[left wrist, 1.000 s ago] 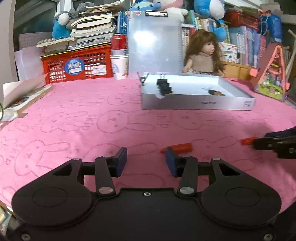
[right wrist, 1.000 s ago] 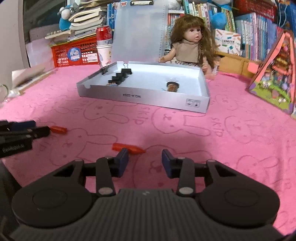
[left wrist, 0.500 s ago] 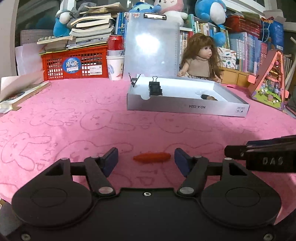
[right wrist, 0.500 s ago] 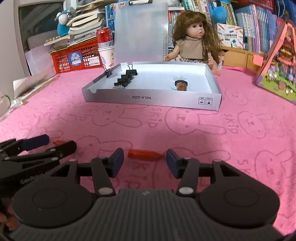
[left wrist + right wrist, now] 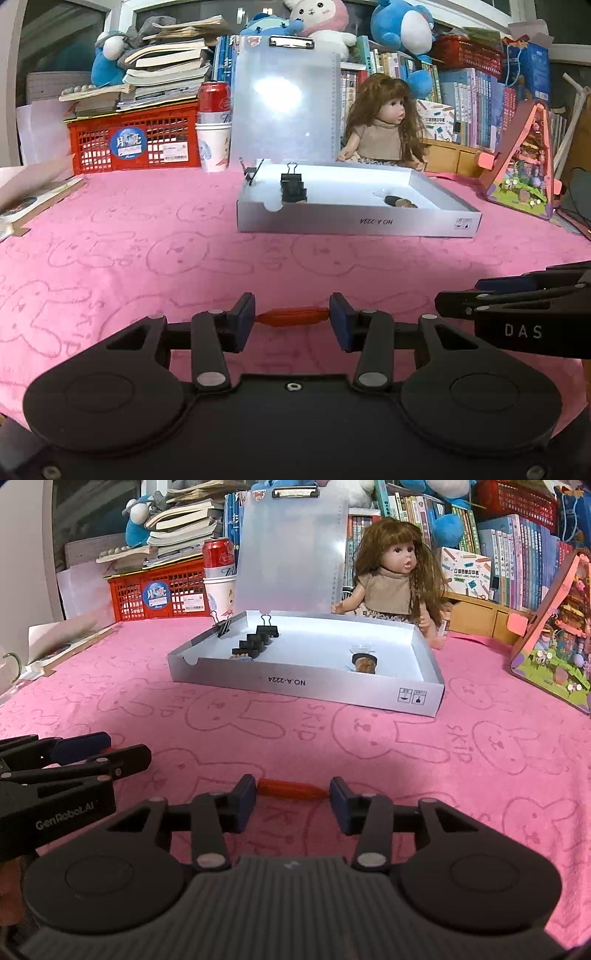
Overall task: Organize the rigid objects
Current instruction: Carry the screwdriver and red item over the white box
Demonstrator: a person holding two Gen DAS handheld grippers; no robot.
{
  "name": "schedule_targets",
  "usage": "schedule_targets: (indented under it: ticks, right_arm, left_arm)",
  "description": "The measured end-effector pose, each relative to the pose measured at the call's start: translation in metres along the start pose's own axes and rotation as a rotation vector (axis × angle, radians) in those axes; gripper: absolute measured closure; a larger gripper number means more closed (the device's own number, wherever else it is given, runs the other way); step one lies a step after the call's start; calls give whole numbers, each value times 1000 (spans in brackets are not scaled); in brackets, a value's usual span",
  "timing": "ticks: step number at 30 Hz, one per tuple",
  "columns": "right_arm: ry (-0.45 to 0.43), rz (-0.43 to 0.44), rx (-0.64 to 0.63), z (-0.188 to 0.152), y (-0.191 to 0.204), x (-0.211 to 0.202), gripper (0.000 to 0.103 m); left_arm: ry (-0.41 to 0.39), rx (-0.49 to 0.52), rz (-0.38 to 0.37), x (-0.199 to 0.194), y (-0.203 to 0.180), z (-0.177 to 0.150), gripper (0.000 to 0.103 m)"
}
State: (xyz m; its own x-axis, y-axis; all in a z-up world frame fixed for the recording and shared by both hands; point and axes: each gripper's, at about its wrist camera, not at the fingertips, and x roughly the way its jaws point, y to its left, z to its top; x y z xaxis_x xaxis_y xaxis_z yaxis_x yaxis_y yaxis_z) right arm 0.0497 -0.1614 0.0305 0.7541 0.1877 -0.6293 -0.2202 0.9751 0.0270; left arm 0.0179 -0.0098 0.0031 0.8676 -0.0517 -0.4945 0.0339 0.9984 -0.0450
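The pink bunny-print cloth (image 5: pixel 147 236) runs bare from the grippers up to the white tray (image 5: pixel 354 223), which stands well apart, its front wall facing them; black binder clips (image 5: pixel 256 642) line its left side, a small brown item (image 5: pixel 364 661) lies right; a doll (image 5: pixel 391 579) sits behind; 2 small orange-red sticks lie crosswise on the cloth; the left gripper (image 5: pixel 291 317) is closing on one stick (image 5: pixel 293 316), ends touching both pads; the right gripper (image 5: pixel 293 794) is closing on the other stick (image 5: pixel 291 789) likewise.

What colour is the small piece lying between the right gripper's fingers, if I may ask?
Orange-red piece; the right wrist view shows it best.
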Motion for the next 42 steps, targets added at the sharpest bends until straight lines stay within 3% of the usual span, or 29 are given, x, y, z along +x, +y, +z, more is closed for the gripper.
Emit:
schedule_targets:
  ticks: [10, 25, 34, 42]
  right_arm:
    - [-69, -38, 65, 34, -27, 2, 54]
    - [-87, -92, 169, 81, -78, 41, 54]
    - [-39, -85, 214, 97, -96, 67, 54]
    - [26, -77, 223, 102, -103, 93, 54]
  left_arm:
    - [14, 23, -46, 22, 0, 45, 61]
    - [44, -14, -95, 93, 13, 119, 61]
    - [129, -8, -128, 139, 11, 131, 61]
    - [162, 17, -110, 167, 5, 129, 61]
